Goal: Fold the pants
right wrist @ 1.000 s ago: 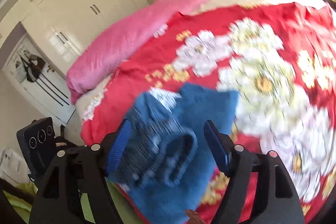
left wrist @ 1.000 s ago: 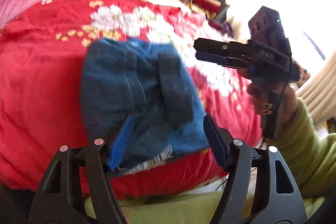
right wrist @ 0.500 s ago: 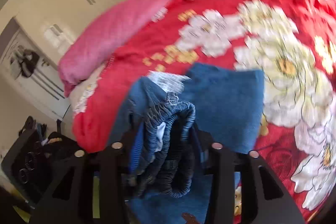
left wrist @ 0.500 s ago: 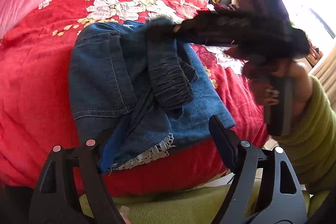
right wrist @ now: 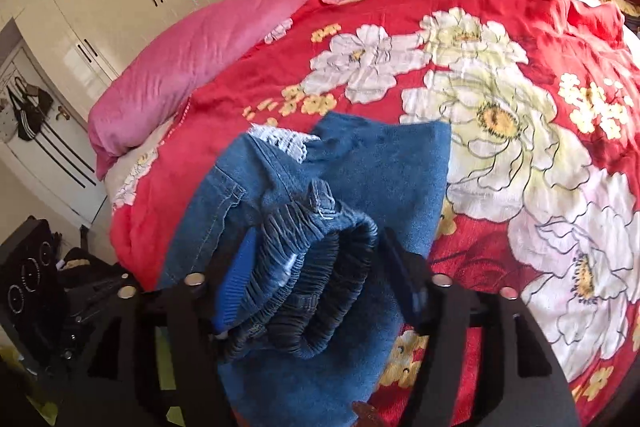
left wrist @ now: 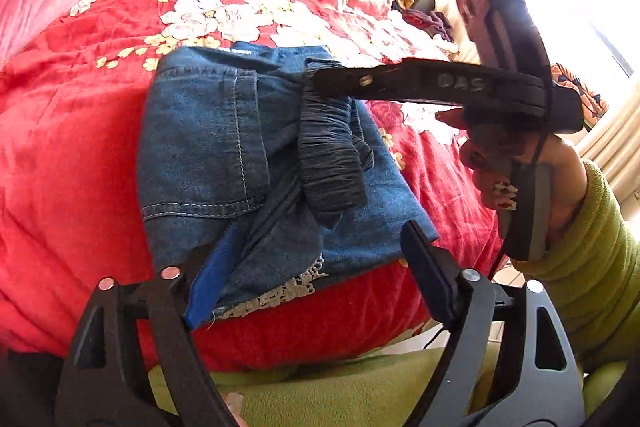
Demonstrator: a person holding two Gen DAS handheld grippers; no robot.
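the pants (left wrist: pixel 256 155) lie folded in a bundle on the near edge of the bed (left wrist: pixel 72 155), on the red flower cover, with the dark elastic waistband (left wrist: pixel 332 155) on top toward the right and the white lace hem (left wrist: pixel 280 295) at the near side.

i judge that the step in hand is to settle the last fold. to do it well, i would lay the waistband flat on the bundle, not twisted, and line the edges up before i draw back.

the left tongs (left wrist: pixel 316 275) stand wide and have just been opening; the near part of the pants is between the fingers, but the pads do not press on it. the right tongs (right wrist: pixel 316 287) have also just opened again, to a middle width. the rolled waistband is between them and it touches the left blue pad (right wrist: pixel 236 283), but i see no squeeze, so i think it is let go.
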